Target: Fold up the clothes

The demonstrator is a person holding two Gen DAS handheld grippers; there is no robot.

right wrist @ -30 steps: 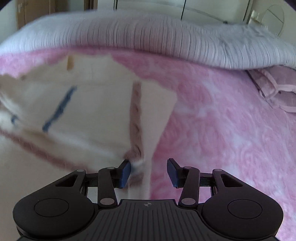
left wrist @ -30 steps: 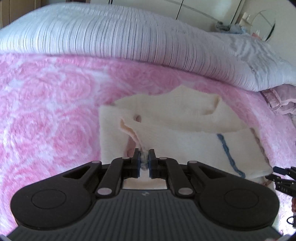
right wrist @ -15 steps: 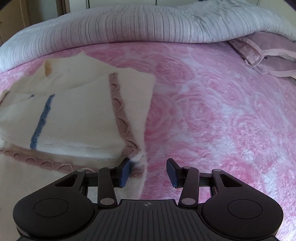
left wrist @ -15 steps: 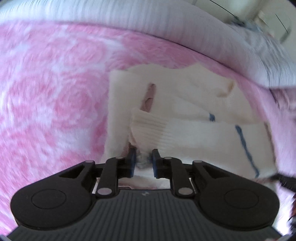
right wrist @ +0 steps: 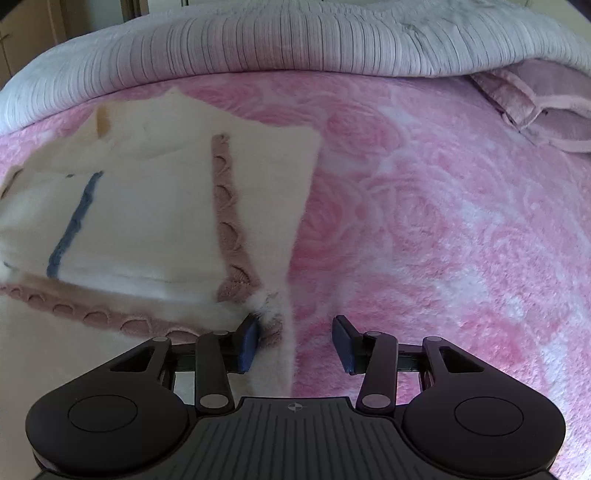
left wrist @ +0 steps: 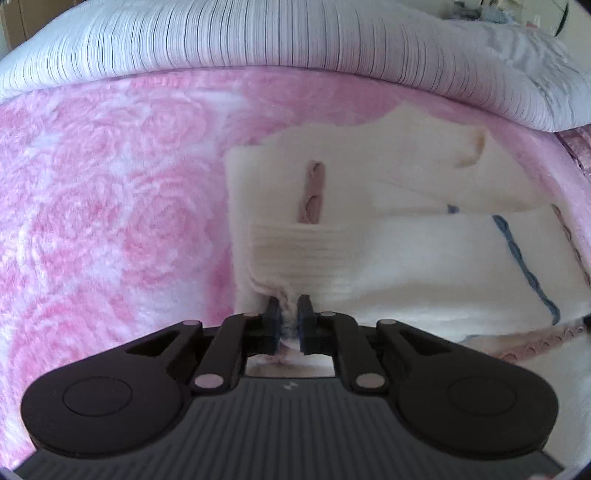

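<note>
The left tongs (left wrist: 289,308) pinch the cream sweater's (left wrist: 388,251) ribbed edge, seemingly a cuff. The right tongs (right wrist: 293,334) gape apart beside its corner. It lies on the pink bed (right wrist: 443,221), below the quilt (right wrist: 295,40).

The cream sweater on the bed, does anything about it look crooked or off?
Slightly. The cream sweater lies folded on the pink blanket, but its layers sit unevenly and its far edge is jagged. No damage shows.

I am in a home bedroom: a bed spread with a pink rose-patterned blanket (right wrist: 443,221), a ribbed white quilt (left wrist: 258,40) bunched along its far side, a mauve pillow (right wrist: 543,110) at the corner, and wooden cupboard doors (right wrist: 22,33) behind.
</note>
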